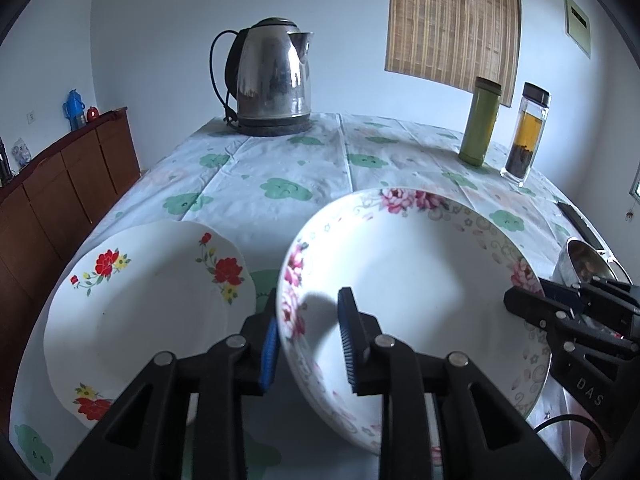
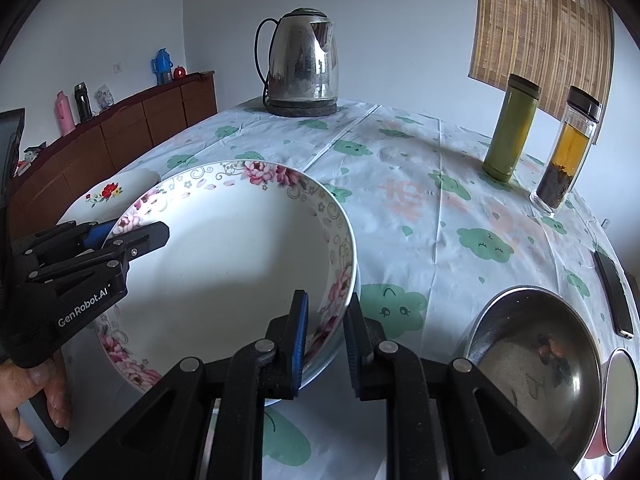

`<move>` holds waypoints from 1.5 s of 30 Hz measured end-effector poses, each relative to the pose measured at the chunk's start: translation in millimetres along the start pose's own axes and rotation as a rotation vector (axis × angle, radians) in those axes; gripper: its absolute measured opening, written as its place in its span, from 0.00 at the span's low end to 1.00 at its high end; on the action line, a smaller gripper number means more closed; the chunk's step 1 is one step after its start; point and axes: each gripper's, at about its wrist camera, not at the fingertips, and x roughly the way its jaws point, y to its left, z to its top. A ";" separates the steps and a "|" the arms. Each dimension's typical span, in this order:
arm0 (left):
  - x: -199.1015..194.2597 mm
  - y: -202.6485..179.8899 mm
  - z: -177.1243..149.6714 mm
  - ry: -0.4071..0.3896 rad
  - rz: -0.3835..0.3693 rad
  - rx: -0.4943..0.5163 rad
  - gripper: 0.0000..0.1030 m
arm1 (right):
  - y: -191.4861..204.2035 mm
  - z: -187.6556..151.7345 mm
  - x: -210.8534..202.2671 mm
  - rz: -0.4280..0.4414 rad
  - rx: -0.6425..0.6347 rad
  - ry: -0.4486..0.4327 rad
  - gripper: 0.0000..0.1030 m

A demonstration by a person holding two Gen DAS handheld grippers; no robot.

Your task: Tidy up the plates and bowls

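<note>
The pink-flowered bowl [image 1: 416, 300] fills the lower centre-right of the left wrist frame and the centre-left of the right wrist frame [image 2: 224, 264], lying tilted over the cloud-print tablecloth [image 1: 280, 168]. The left gripper [image 1: 308, 344] straddles its near rim — one blue-padded finger outside the wall, the other inside the basin — with the jaws spread wider than the rim; the outer pad sits just beside the wall, and whether it touches cannot be told. The right gripper [image 2: 325, 344] straddles the opposite rim, low in the middle of its own frame, the same way: left finger inside the bowl, right finger outside, a visible gap around the wall, so it is spread rather than pinching. Each claw also shows in the other's view, the right at the far right edge [image 1: 560, 312], the left at the left edge [image 2: 120, 240].

Just beside the bowl, at lower left of the left wrist frame, lies the red-flowered plate [image 1: 148, 304]. A steel bowl [image 2: 536, 364] sits at lower right of the right wrist frame, with a dark phone [image 2: 614, 296] near it.

Further back stand a steel kettle [image 1: 274, 80] at top centre, and at the right a green flask [image 1: 478, 122] beside a glass tea bottle [image 1: 526, 132]. A wooden sideboard [image 1: 60, 184] runs along the left, a bamboo blind [image 1: 452, 20] hangs upper right.
</note>
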 end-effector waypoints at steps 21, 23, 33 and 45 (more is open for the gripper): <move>10.6 -3.3 -0.2 0.052 -0.002 0.013 0.27 | 0.1 -0.4 0.8 -0.018 -0.018 0.000 0.19; 10.1 -2.6 -0.6 0.052 -0.006 0.011 0.27 | -1.3 -0.8 2.4 -0.037 -0.018 0.006 0.19; 7.6 -1.1 -0.9 0.039 -0.004 0.012 0.27 | -2.1 -1.0 2.6 -0.037 -0.018 0.003 0.19; -2.5 -7.7 -0.9 -0.020 -0.003 0.051 0.42 | -1.7 -1.6 2.9 -0.037 -0.027 0.003 0.19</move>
